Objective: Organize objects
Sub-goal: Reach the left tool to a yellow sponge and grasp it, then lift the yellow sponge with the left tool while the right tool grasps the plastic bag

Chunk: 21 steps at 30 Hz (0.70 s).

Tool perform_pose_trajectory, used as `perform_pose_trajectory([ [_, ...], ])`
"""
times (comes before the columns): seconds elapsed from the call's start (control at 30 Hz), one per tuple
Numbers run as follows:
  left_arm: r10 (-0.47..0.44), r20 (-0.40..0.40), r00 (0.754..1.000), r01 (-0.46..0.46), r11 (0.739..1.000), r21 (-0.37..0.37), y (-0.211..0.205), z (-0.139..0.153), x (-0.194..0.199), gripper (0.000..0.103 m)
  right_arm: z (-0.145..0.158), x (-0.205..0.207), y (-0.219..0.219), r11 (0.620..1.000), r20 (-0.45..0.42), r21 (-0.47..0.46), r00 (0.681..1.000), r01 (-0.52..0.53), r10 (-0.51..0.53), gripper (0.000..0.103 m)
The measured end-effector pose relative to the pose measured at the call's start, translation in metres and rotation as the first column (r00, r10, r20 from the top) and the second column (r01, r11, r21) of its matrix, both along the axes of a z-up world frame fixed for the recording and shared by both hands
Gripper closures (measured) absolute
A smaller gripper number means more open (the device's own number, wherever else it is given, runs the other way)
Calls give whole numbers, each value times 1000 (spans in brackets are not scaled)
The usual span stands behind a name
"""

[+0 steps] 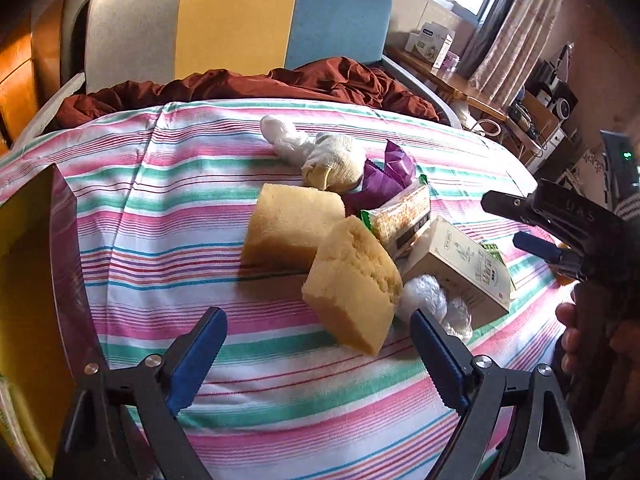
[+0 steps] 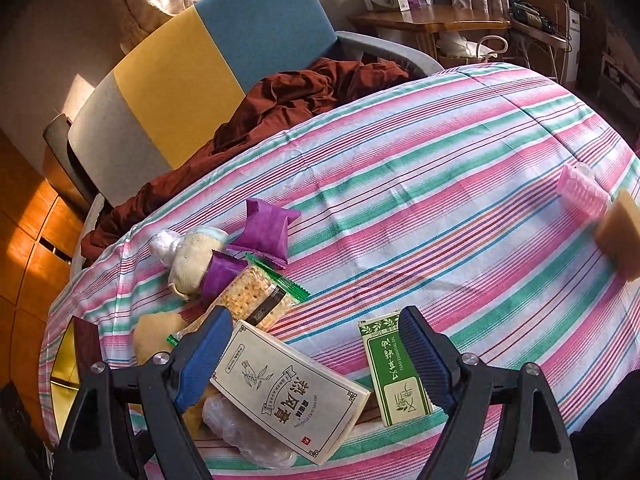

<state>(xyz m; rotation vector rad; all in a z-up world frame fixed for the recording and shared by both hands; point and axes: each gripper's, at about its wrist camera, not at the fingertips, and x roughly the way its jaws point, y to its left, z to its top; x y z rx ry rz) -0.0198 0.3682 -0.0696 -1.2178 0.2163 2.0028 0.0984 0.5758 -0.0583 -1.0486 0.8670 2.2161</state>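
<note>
Overall, a striped sheet (image 1: 280,380) covers the surface and carries every item.

Box (image 1: 36,280): open, yellow inside with a dark red wall, at the left edge of the left wrist view.

Two sponges (image 1: 352,292), yellow, lie touching at the middle of the pile. The nearer one sits just ahead of the left gripper (image 1: 320,360), whose jaws stand wide with nothing between them and touch nothing.

White carton (image 2: 292,392): flat, printed with dark characters, leaning on a clear plastic wad (image 2: 248,436). It lies between the fingers of the right gripper (image 2: 316,356), which gapes wide; the pads do not press on it.

Green carton (image 2: 396,372): flat on the sheet just beside the white one, under the right finger (image 2: 424,352).

Cracker pack (image 2: 256,296), green-edged, next to two purple packets (image 2: 266,228).

Rolled sock (image 1: 332,162), cream, touching a white plastic wad (image 1: 286,138) at the far end of the pile.

Pink ribbed cylinder (image 2: 582,194), well apart at the right edge, beside a tan block (image 2: 622,236).

Hand (image 1: 570,332) on the right gripper's grip, seen from the left wrist.
</note>
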Motion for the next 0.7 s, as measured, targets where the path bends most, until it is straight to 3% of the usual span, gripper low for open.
perform_pose_trajectory([
  [0.17,27,54,998,-28,999,21,14,-14,-13,22,-1,-3,-2,1000,16,11,1000,-16,15,16],
  [0.33,-40,109,993,36,999,36,30,-28,-15,46,-1,-5,-1,1000,24,21,1000,-17,17,16],
  [0.43,-67,92,993,60,995,75,28,-27,-8,57,-3,-7,0,1000,34,22,999,-17,16,16],
  [0.6,-111,69,991,103,988,118,12,-17,12,66,-2,-7,-1,999,27,29,999,-25,25,16],
  [0.7,-136,63,989,128,985,119,-3,-15,27,66,3,-7,-5,998,-22,25,998,-56,57,16],
])
